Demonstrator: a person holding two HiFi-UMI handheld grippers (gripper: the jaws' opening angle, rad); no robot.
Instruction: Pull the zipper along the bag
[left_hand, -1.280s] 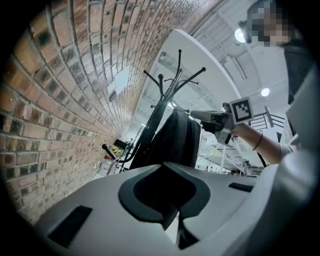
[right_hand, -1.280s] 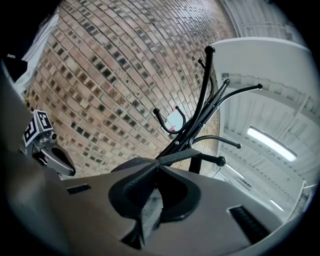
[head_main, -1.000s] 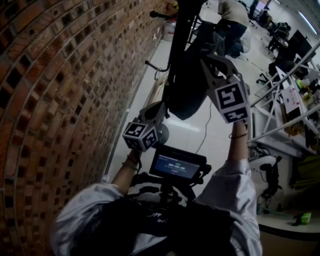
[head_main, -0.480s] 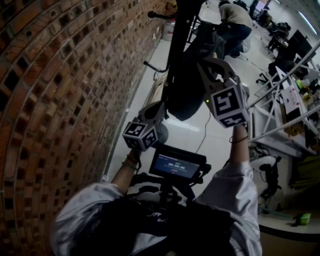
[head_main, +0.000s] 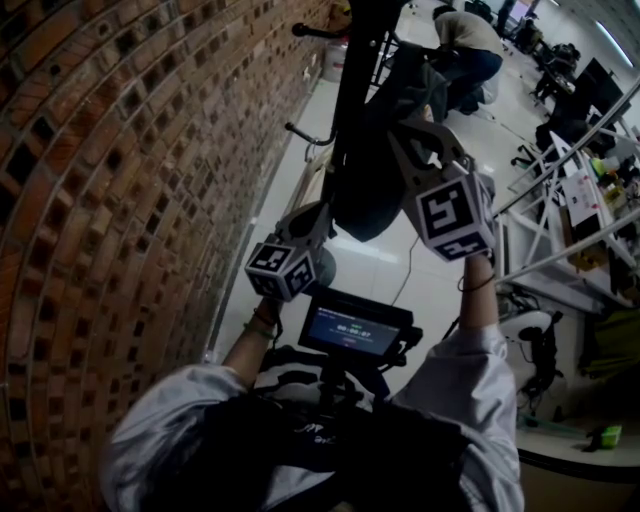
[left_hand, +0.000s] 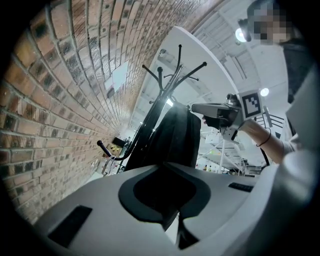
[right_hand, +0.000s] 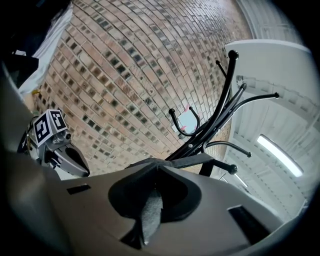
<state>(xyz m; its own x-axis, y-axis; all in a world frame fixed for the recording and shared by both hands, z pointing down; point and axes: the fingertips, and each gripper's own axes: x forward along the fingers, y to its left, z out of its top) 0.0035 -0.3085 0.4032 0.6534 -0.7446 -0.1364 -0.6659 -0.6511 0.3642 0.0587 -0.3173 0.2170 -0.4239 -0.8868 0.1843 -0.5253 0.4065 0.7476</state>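
A dark bag (head_main: 368, 190) hangs from a black coat rack (head_main: 352, 70) beside the brick wall. My left gripper (head_main: 326, 214) reaches up from below and is shut on the bag's lower edge; in the left gripper view dark fabric (left_hand: 172, 137) runs down between the closed jaws of the left gripper (left_hand: 169, 222). My right gripper (head_main: 397, 130) is higher, at the bag's right side. In the right gripper view the right gripper (right_hand: 146, 222) is shut on a grey strip, the zipper pull (right_hand: 150, 207). The zipper's track is hidden.
The brick wall (head_main: 120, 200) fills the left. The rack's hooks (right_hand: 227, 107) spread above the bag. A person (head_main: 465, 35) bends over at the far end of the white floor. Metal frames and desks (head_main: 565, 200) stand on the right. A small screen (head_main: 355, 330) sits at my chest.
The right gripper has shifted slightly to the left and rolled a little, still shut on the pull. The left gripper and the bag's lower edge have stayed put.
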